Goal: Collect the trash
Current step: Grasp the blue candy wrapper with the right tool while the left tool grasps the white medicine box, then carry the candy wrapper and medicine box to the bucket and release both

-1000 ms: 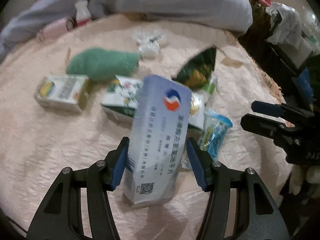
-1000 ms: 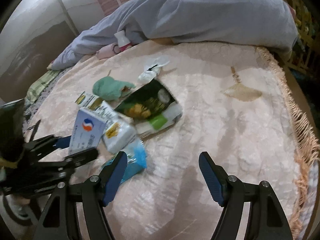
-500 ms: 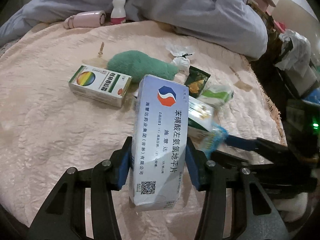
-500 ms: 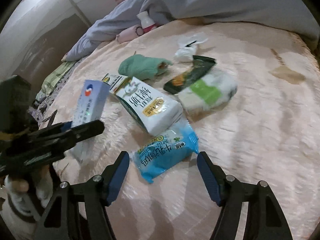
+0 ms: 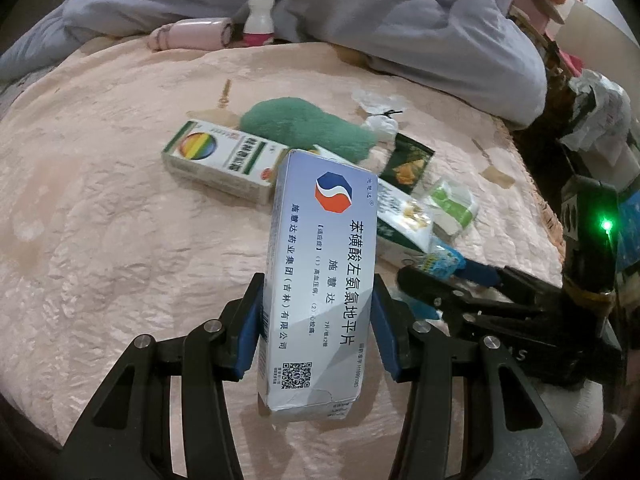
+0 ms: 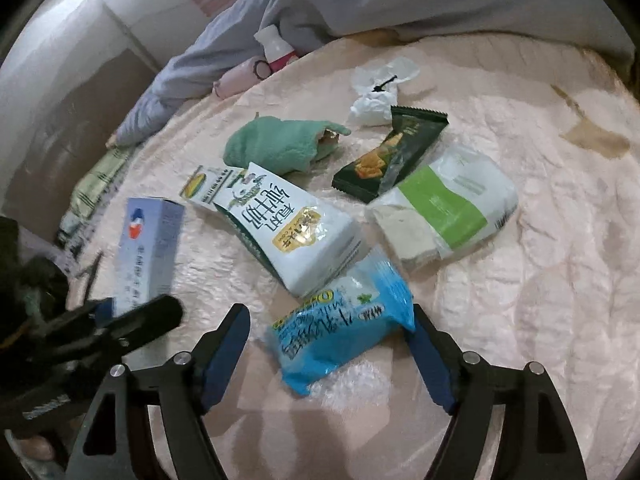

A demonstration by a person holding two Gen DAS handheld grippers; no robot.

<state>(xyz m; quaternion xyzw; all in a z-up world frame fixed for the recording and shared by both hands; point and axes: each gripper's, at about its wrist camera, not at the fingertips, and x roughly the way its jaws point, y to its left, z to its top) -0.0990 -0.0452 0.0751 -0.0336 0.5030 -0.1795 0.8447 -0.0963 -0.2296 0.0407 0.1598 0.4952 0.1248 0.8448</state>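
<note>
The left gripper [image 5: 316, 320] was clamped on a pale blue medicine box [image 5: 320, 272], held upright above the pink bedspread [image 5: 100, 220]. The right gripper [image 6: 328, 344] straddled a blue snack packet [image 6: 344, 320] at its 12 o'clock, jaws opening around it, pads not pressing; a good grasp probably needed lowering squarely, then closing across its middle. No trash container was visible; the milk carton [image 6: 296, 232] lay on its side at the packet's 11 o'clock, contents hidden.

We're in a home bedroom: a bed [image 6: 560, 240] under a pink quilted bedspread, a rumpled grey duvet [image 5: 400, 12] heaped at its far side.
</note>
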